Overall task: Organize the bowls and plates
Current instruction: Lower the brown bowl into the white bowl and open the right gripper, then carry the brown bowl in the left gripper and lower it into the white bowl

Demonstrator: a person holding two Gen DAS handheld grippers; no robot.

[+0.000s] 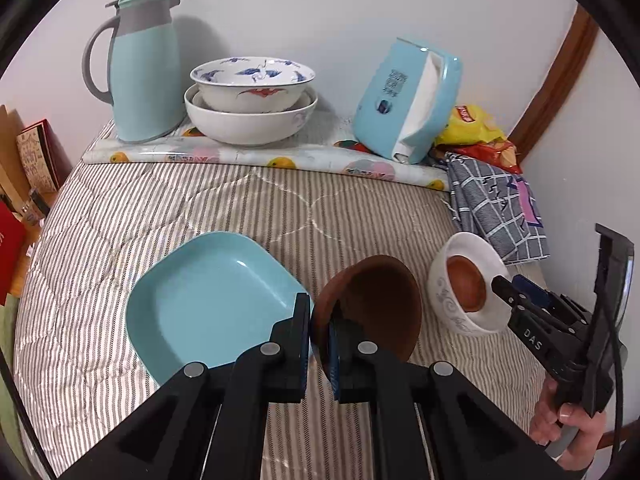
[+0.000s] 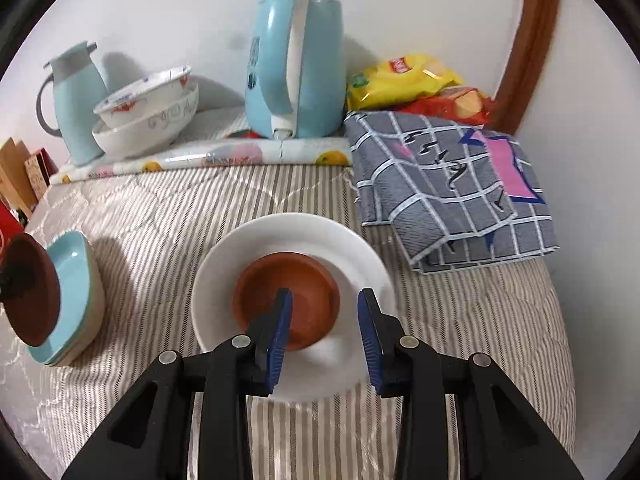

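Observation:
My left gripper (image 1: 320, 312) is shut on the rim of a dark brown bowl (image 1: 376, 304), which it holds tilted just above the striped quilt. This bowl shows at the left edge of the right wrist view as the brown bowl (image 2: 30, 288). Left of it lies a light blue square plate (image 1: 212, 300), the top of a small stack of blue plates (image 2: 74, 292). A white bowl (image 2: 288, 236) holds a smaller terracotta bowl (image 2: 308, 284). My right gripper (image 2: 325, 294) hovers open over both, its pads touching nothing. From the left wrist view the right gripper (image 1: 510, 284) sits beside that white bowl (image 1: 452, 304).
Against the back wall stand two stacked white patterned bowls (image 1: 250, 96), a pale blue jug (image 1: 140, 68) and a blue tissue box (image 1: 408, 100) on a fruit-print cloth. A checked grey cloth (image 2: 452, 188) and snack bags (image 2: 404, 76) fill the right corner. A hand (image 1: 568, 428) grips the right tool.

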